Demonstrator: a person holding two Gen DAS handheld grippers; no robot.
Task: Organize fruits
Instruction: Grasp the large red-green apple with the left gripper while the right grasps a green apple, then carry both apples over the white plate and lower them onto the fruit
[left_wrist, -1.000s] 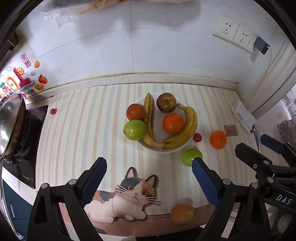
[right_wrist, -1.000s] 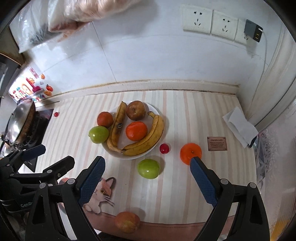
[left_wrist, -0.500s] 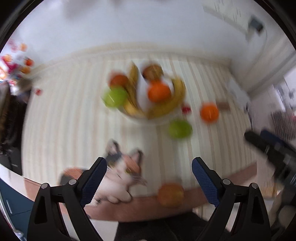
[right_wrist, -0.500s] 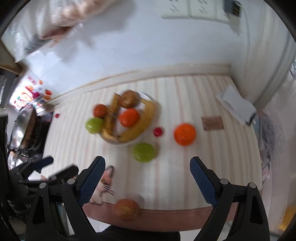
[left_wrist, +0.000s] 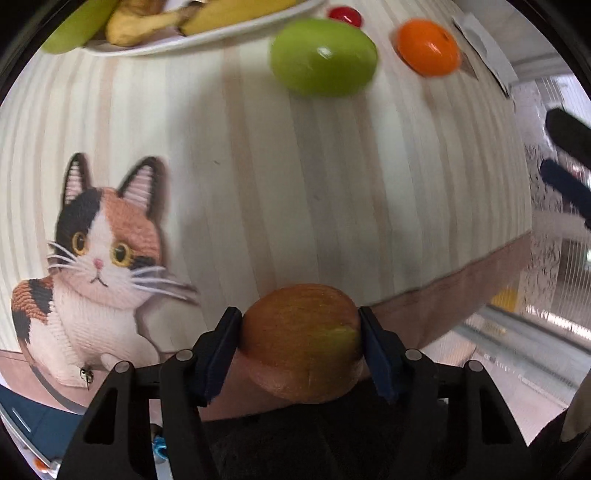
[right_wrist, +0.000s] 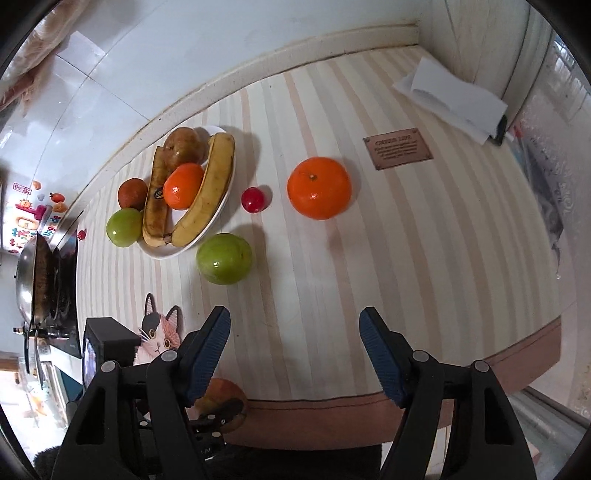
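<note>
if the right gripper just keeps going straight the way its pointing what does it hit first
Probably the bare striped tabletop: the right gripper is open and empty, and nothing lies directly ahead between its fingers. The green apple sits ahead to the left and the orange farther on; depth is hard to judge.

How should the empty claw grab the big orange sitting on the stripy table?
Grip the orange across its widest middle, coming down from above with the right claw, which is open. The orange is round with its stem dimple facing up, so the sides offer the best hold. It has bare tablecloth around it; the small red fruit sits apart on one side, so straddling it looks easy.
</note>
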